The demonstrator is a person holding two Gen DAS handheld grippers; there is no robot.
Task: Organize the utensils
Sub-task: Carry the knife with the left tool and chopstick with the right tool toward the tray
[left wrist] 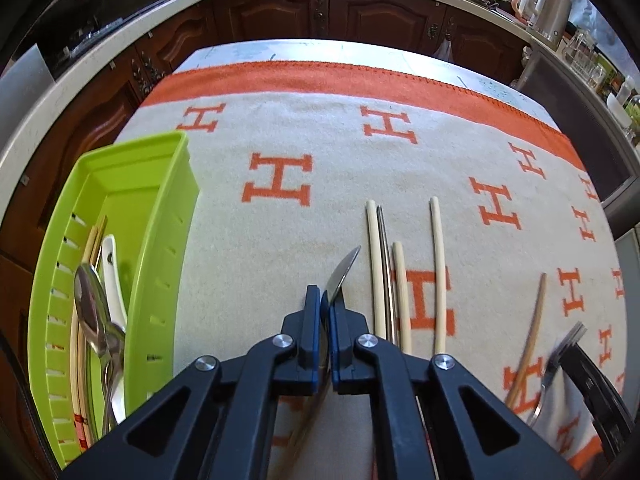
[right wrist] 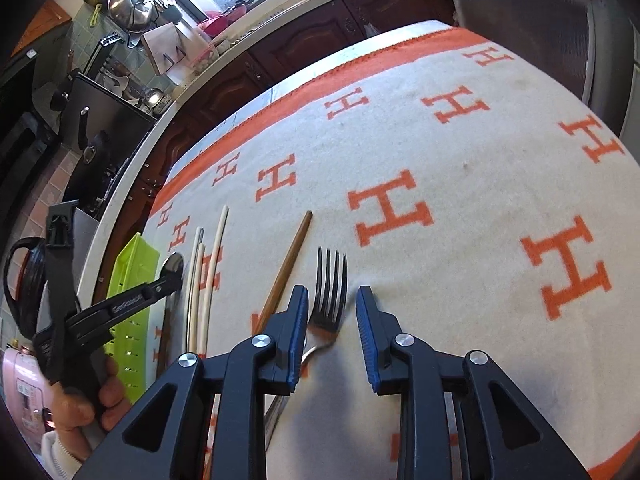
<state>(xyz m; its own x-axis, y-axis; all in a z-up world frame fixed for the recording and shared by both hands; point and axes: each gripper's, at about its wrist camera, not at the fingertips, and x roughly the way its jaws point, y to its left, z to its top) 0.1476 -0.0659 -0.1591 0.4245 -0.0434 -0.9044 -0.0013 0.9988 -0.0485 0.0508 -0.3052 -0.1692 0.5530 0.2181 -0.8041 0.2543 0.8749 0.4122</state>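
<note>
Kitchen, dark wood cabinets behind; table covered with a fuzzy cream blanket [left wrist: 320, 208] with orange H letters and an orange border. Left gripper [left wrist: 325, 300], black arms with blue pads, is clenched on a shiny metal spoon [left wrist: 342, 270]; the bowl sticks out past the fingertips, edge-on, handle running back under the jaws. Just right of it lie pale round chopsticks [left wrist: 376, 272], roughly parallel, with a thin metal one between them. Further right a brown wooden chopstick [right wrist: 290, 268] lies angled. Right gripper [right wrist: 332, 300] is spread wide, jaws either side of a steel fork [right wrist: 330, 284] flat on the blanket, tines pointing away, not touching it that I can tell. Lime-green plastic slotted tray [left wrist: 160, 240] at the left holds a metal spoon, a white ceramic spoon and chopsticks.
</note>
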